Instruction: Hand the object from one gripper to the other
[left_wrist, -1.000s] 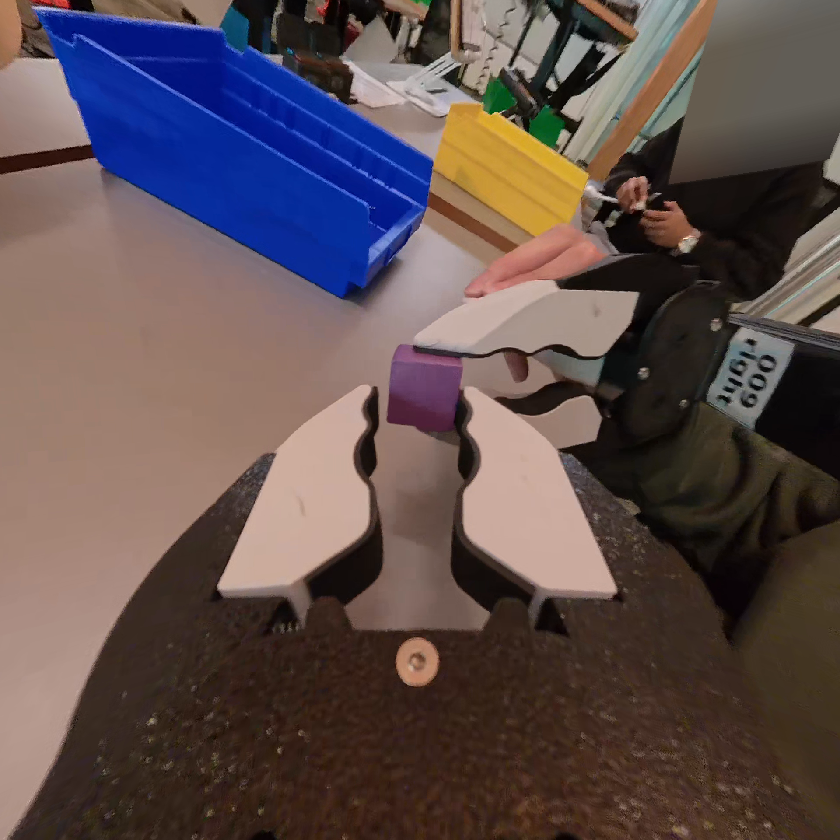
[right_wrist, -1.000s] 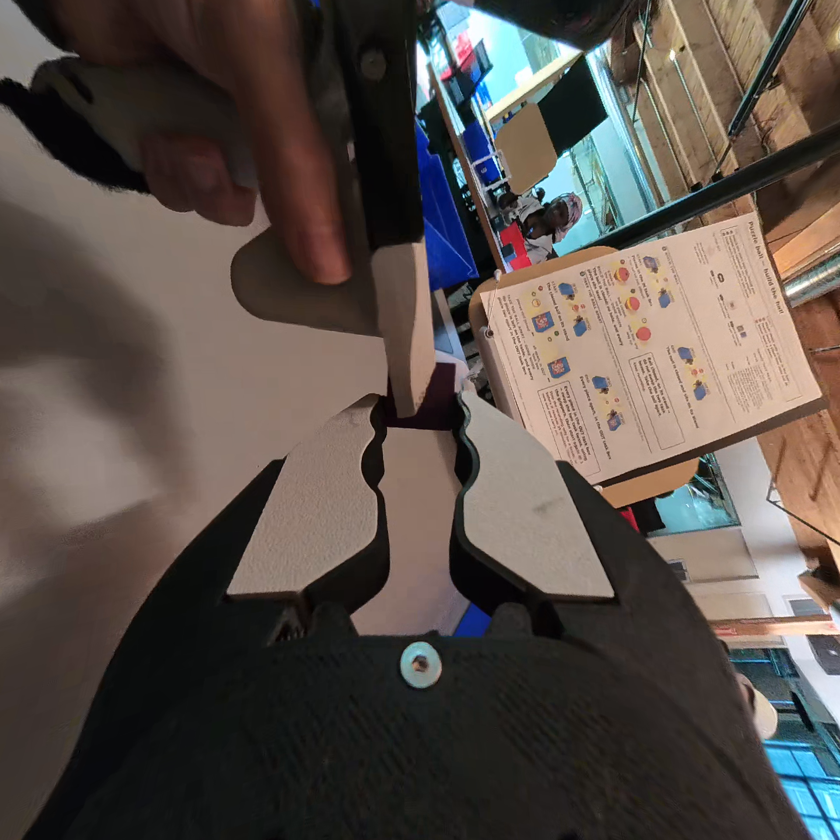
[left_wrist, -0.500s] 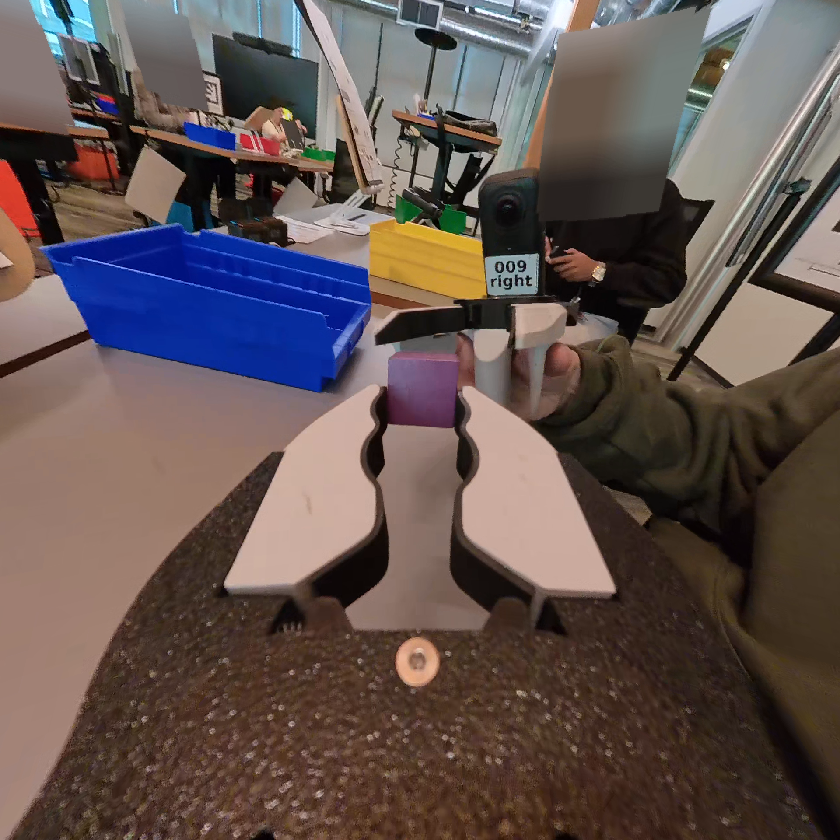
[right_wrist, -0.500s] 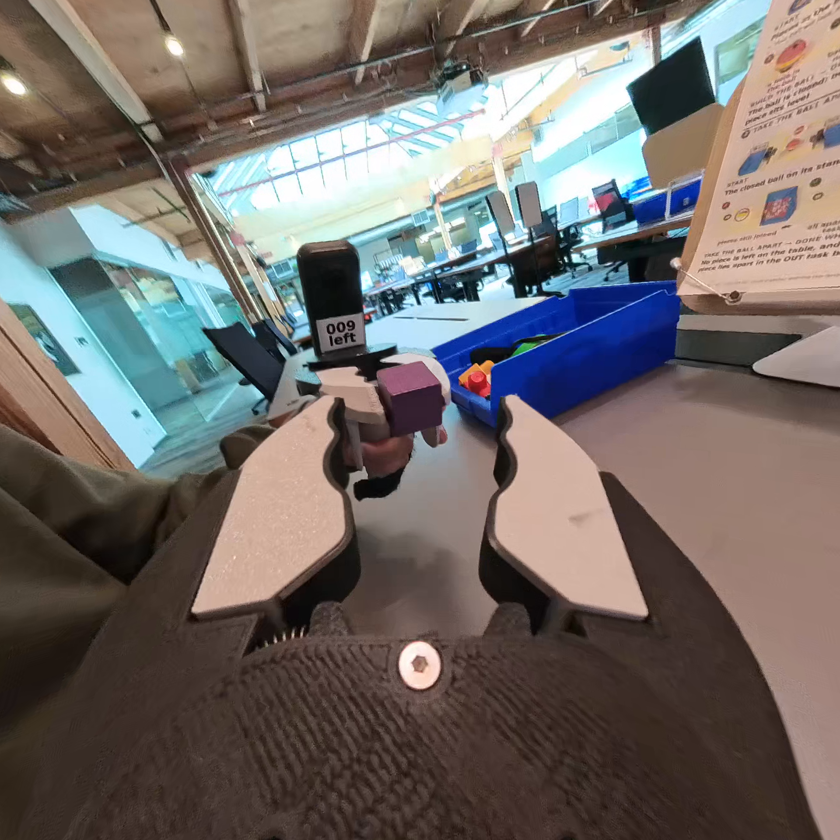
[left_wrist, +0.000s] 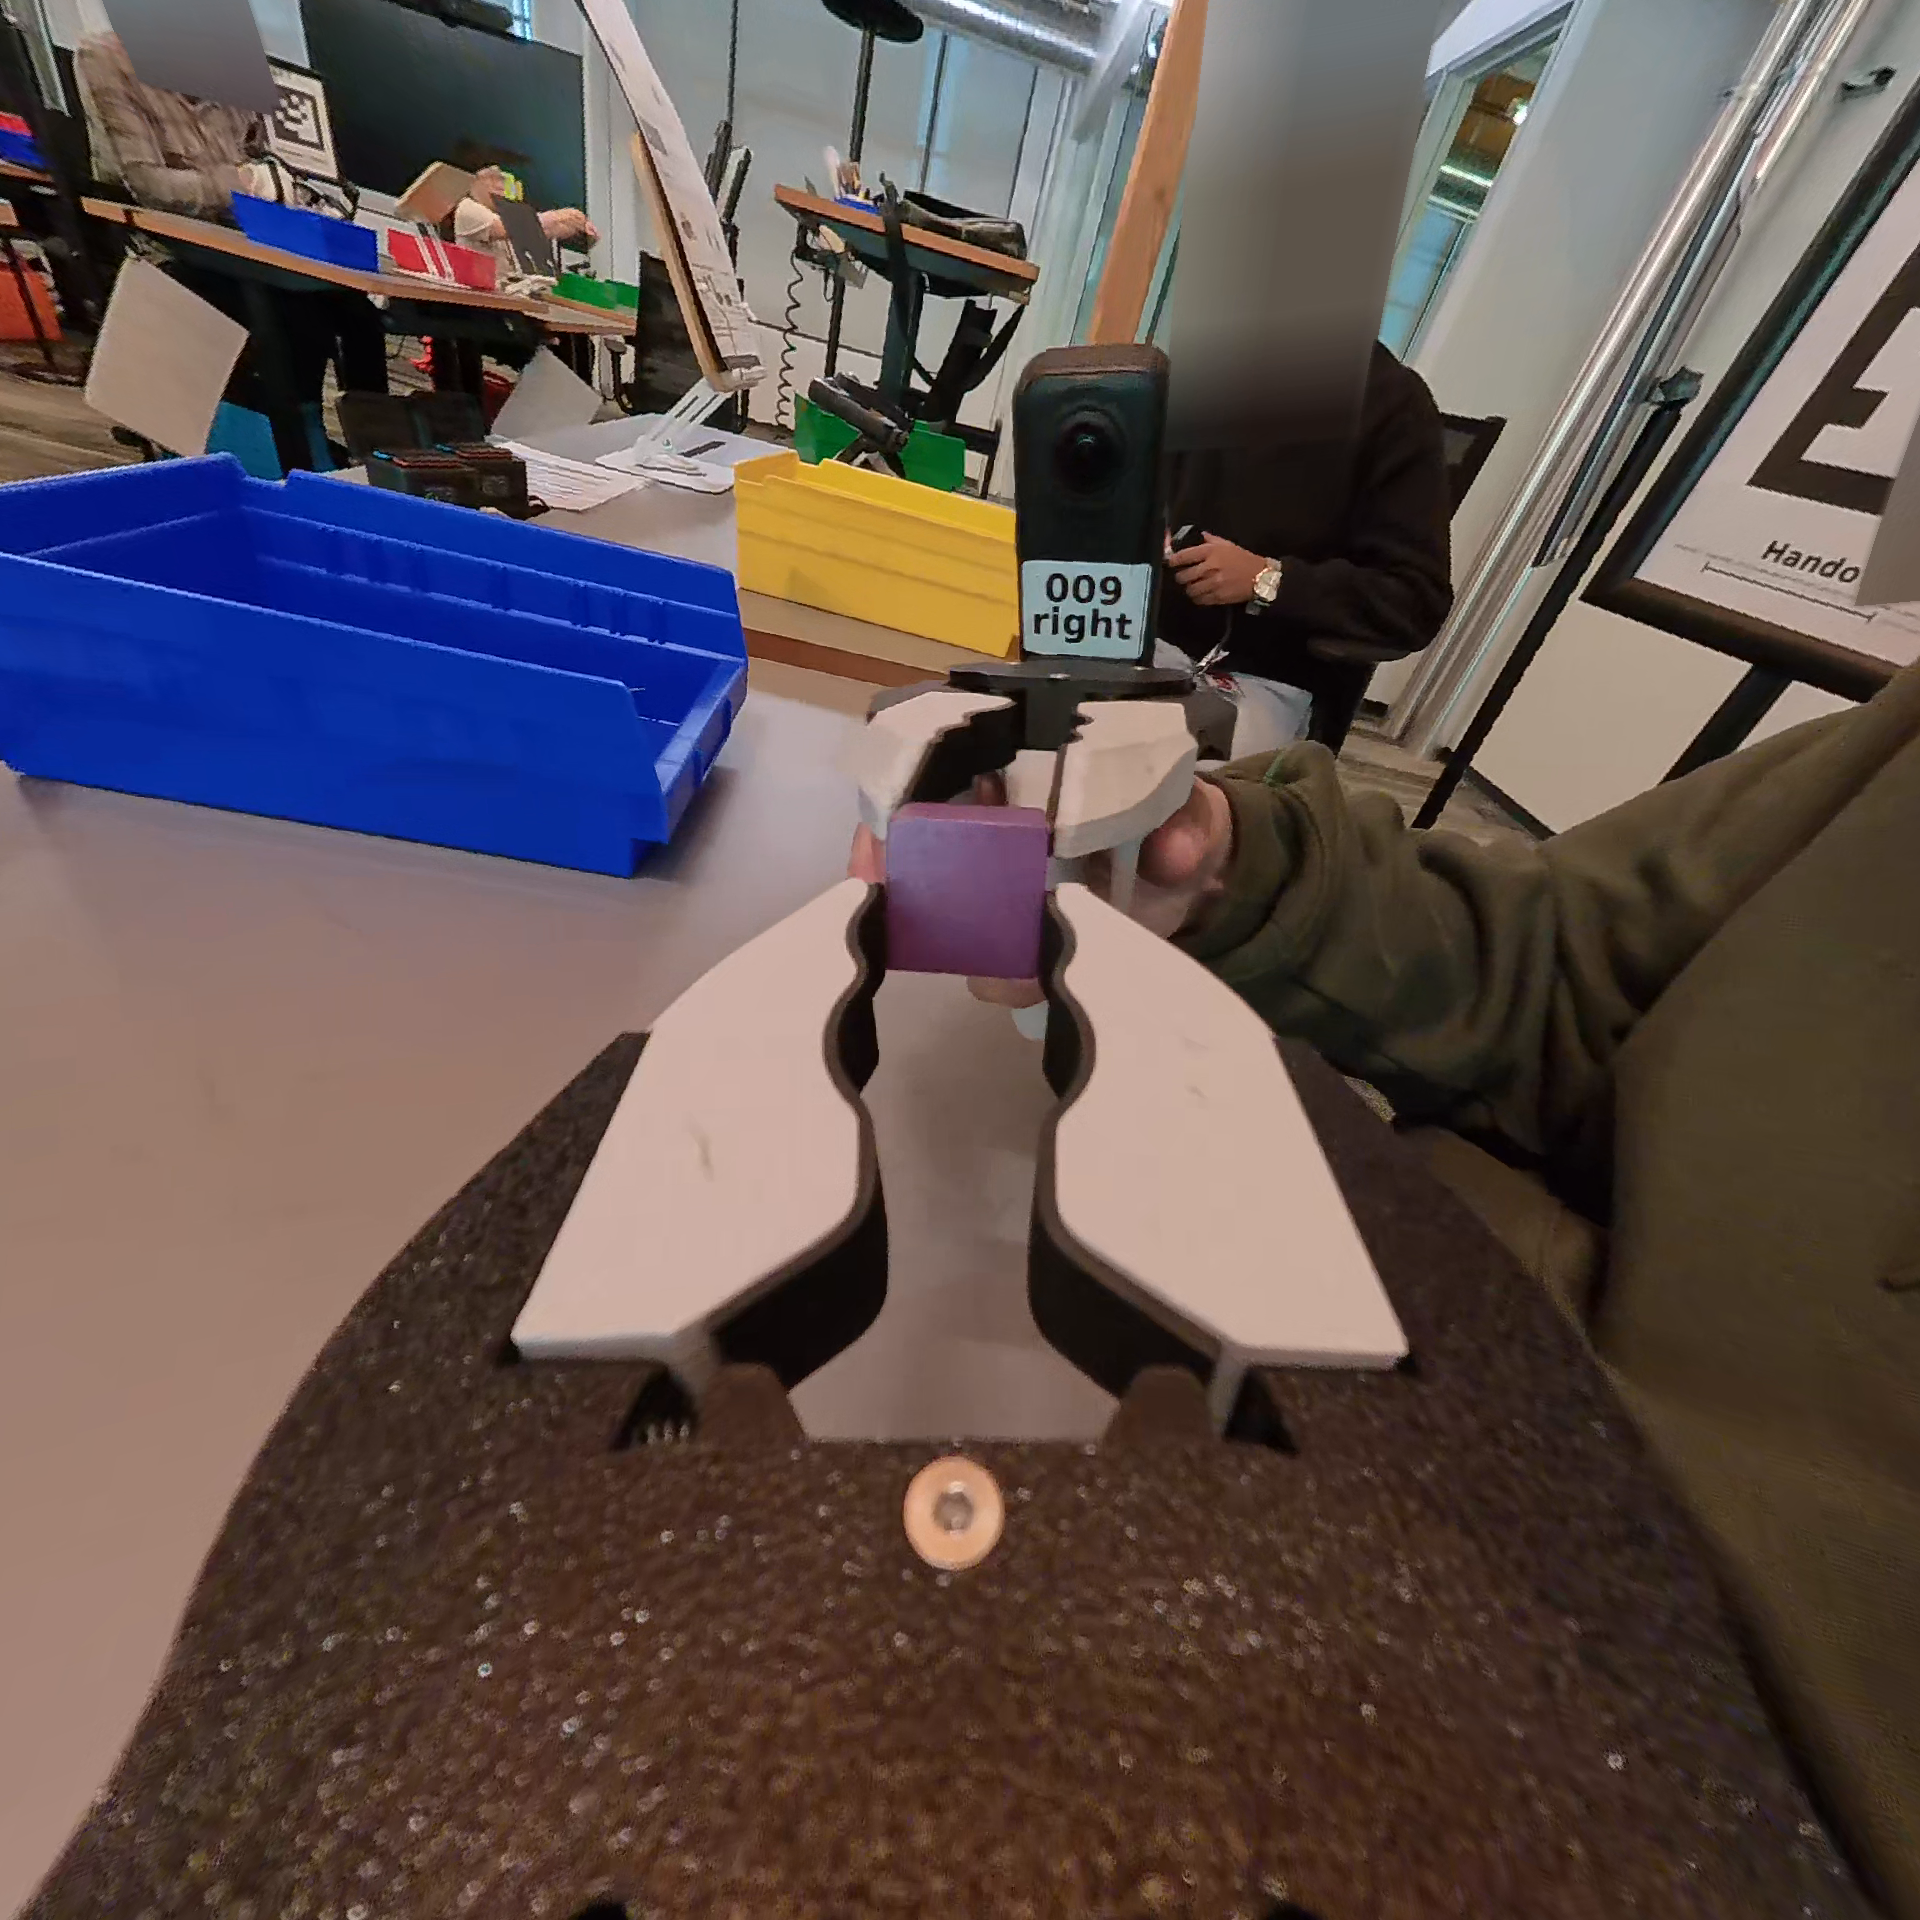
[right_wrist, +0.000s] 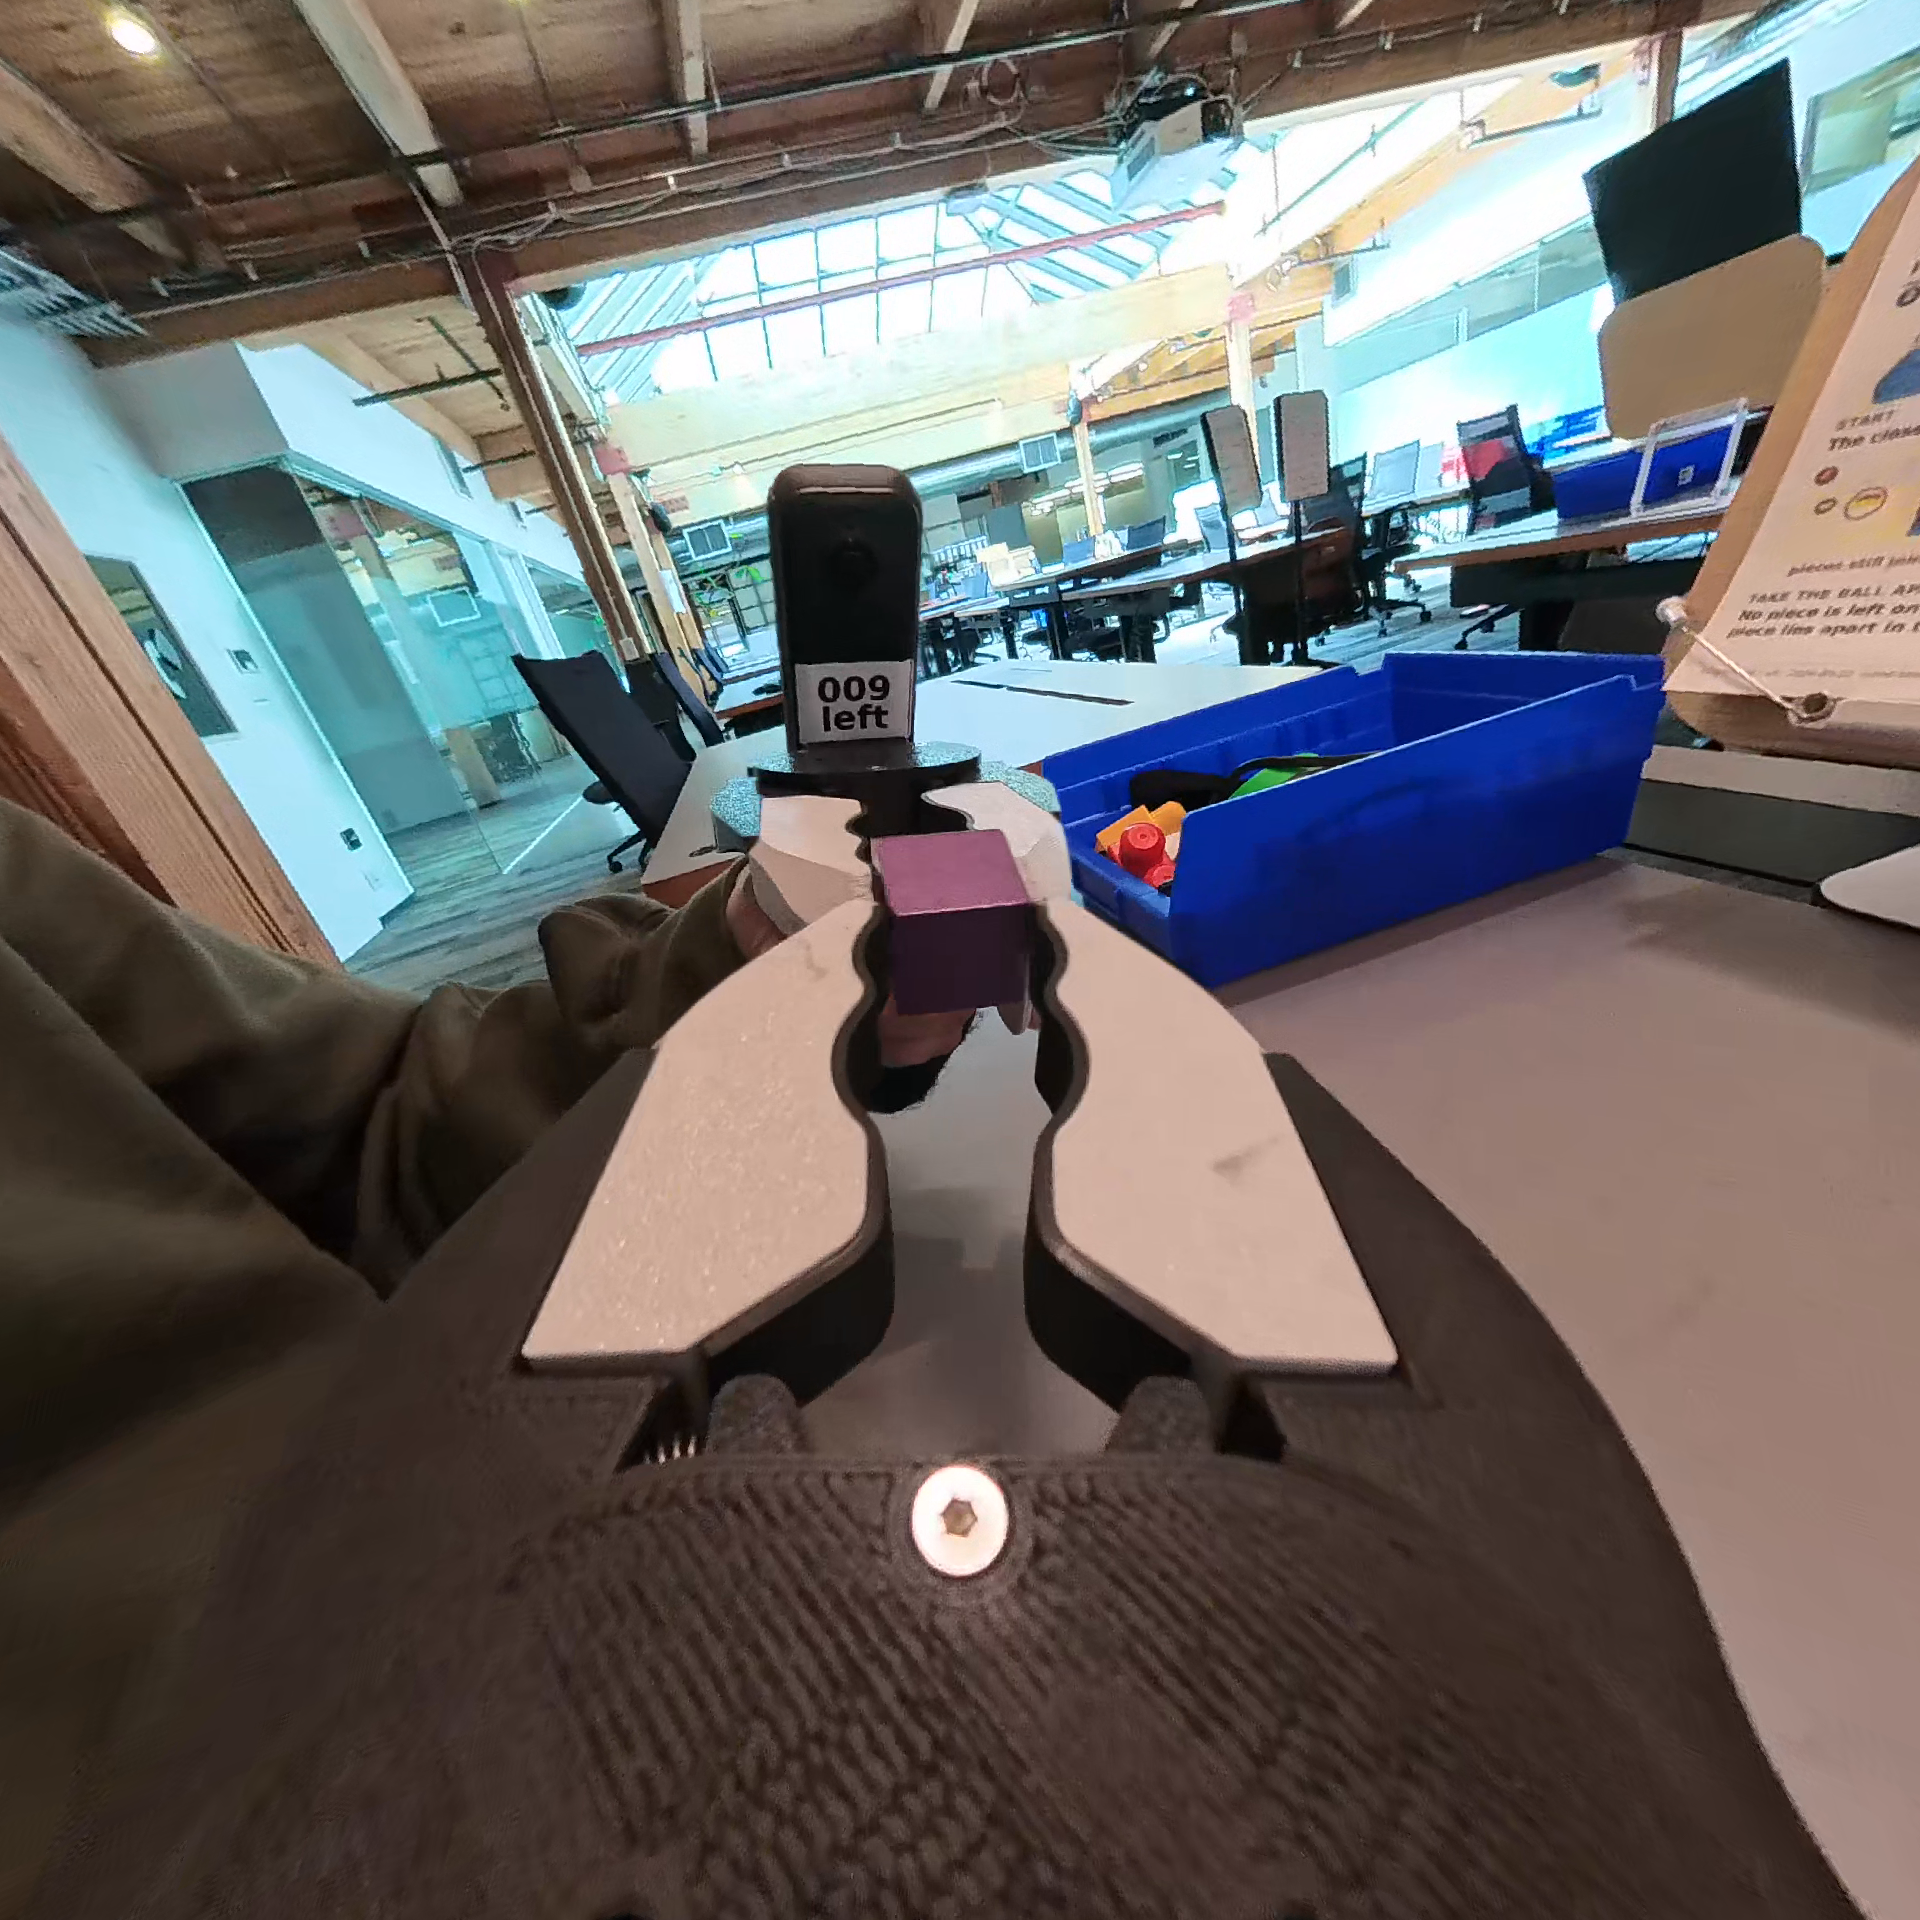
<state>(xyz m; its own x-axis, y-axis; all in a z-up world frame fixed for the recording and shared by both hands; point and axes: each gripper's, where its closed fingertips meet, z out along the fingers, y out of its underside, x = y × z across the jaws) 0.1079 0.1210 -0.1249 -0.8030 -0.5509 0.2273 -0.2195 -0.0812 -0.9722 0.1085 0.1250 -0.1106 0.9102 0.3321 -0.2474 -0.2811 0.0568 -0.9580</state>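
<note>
Nearest in the left wrist view, the left gripper (left_wrist: 961, 920) pinches the purple cube (left_wrist: 964, 891) by its side faces at the fingertips, held in the air above the grey counter (left_wrist: 312, 997). The right gripper (right_wrist: 954, 935) faces it head-on, its fingertips closed in around the same cube (right_wrist: 951, 920), though whether they actually press it I cannot tell. Farther left sits a blue bin (left_wrist: 364, 665); a yellow bin (left_wrist: 873, 561) lies beyond.
</note>
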